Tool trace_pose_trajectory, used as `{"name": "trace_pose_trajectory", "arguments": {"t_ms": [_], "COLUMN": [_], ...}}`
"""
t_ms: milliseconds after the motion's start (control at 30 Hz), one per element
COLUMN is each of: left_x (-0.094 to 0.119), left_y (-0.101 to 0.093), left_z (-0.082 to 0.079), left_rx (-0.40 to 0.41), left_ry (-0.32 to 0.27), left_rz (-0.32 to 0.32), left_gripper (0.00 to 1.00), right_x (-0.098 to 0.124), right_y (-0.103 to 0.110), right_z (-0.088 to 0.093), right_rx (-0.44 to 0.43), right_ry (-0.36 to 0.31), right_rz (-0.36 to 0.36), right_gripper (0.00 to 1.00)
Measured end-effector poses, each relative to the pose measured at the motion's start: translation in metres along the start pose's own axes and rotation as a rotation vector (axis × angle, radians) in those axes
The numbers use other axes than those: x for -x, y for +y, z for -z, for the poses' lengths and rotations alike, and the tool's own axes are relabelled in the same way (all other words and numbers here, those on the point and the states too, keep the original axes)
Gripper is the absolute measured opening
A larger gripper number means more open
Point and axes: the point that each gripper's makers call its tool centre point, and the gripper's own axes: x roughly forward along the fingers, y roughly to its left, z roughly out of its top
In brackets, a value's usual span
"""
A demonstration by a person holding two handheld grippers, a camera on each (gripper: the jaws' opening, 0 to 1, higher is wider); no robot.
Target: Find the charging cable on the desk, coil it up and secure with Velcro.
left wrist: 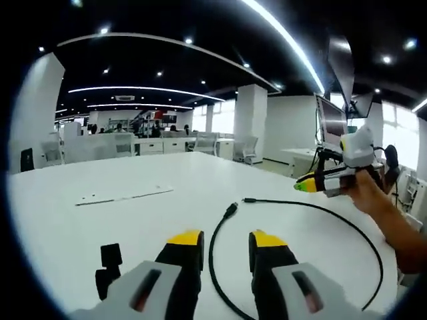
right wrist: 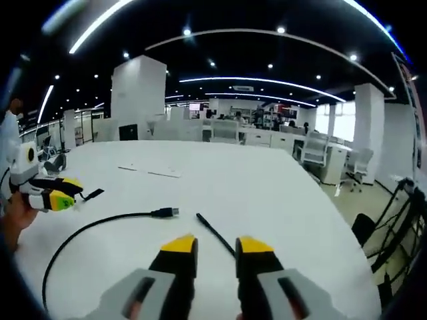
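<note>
A black charging cable (left wrist: 331,213) lies in a loose loop on the white desk (left wrist: 147,220). Its USB plug (left wrist: 231,211) and the thinner end (left wrist: 249,200) lie close together ahead of my left gripper (left wrist: 227,240), which is open above the loop. A small black piece (left wrist: 107,262), possibly the Velcro strap, sits by its left jaw. My right gripper (right wrist: 217,245) is open with the thin cable end (right wrist: 212,233) running toward its jaws. The plug (right wrist: 164,213) lies to their left. A hand holds the right gripper (left wrist: 305,184) above the desk's right side. The left gripper (right wrist: 61,191) hovers at the far left.
A flat white strip (left wrist: 123,195) lies on the desk farther back, also seen as the strip (right wrist: 150,171) in the right gripper view. Office chairs (right wrist: 313,150), desks and pillars stand beyond the desk. A monitor (left wrist: 331,120) stands at the right.
</note>
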Motion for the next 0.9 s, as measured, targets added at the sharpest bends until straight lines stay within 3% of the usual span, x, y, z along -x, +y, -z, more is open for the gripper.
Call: {"name": "trace_pose_trajectory", "arguments": {"t_ms": [67, 333, 600, 900], "left_x": [0.0, -0.008, -0.01, -0.018], "left_y": [-0.001, 0.007, 0.0, -0.002], "left_z": [0.002, 0.025, 0.026, 0.035], "left_rx": [0.001, 0.05, 0.065, 0.082], "left_ry": [-0.025, 0.037, 0.032, 0.063], "left_rz": [-0.024, -0.02, -0.011, 0.001], "left_gripper": [0.27, 0.28, 0.28, 0.27], "right_x": [-0.001, -0.011, -0.024, -0.039], "right_y": [-0.007, -0.03, -0.049, -0.065], "right_z": [-0.008, -0.006, -0.003, 0.007], "right_rx": [0.015, 0.006, 0.013, 0.02], "right_ry": [-0.056, -0.023, 0.001, 0.049], "right_rz": [0.039, 0.054, 0.038, 0.039], "right_gripper": [0.26, 0.25, 0.26, 0.24]}}
